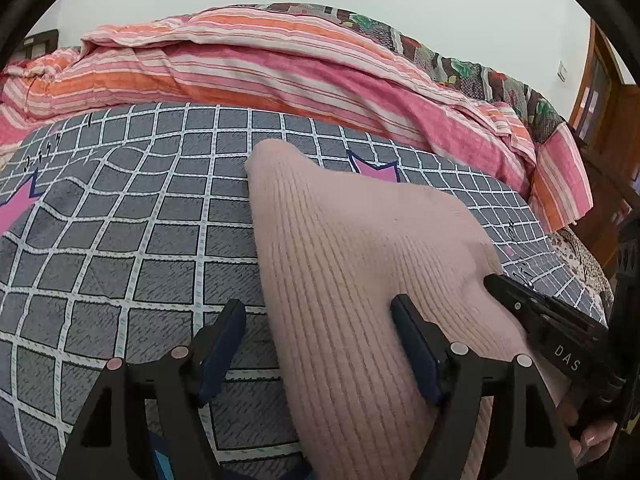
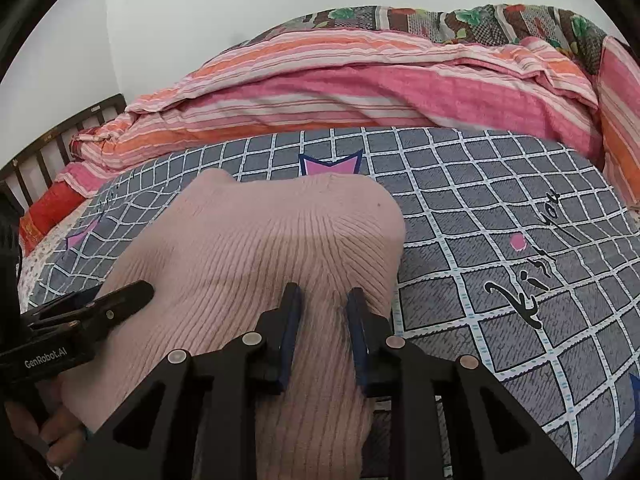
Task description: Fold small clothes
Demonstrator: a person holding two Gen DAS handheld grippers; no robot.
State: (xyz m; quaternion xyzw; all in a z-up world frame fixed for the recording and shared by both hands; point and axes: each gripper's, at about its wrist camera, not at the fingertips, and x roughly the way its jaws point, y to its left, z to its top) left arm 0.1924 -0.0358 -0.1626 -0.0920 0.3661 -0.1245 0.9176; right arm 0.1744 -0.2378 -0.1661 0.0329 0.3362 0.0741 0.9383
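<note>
Sweater (image 1: 360, 264) lay on bed (image 1: 120, 240), long axis running away from both claws. Right claw (image 2: 324, 300) pinched near hem fold. Left claw (image 1: 318, 312) gaped wide, straddling left edge, gripping nothing. Right nearer to hold.

A grey bedsheet (image 2: 500, 216) with a white grid, pink cat-head shapes and black lettering covers the bed. Along its far edge lies a bunched pink-and-orange striped quilt (image 1: 256, 68), with a floral blanket (image 2: 460, 20) behind it. A dark wooden headboard (image 2: 60, 136) stands at the left end.
</note>
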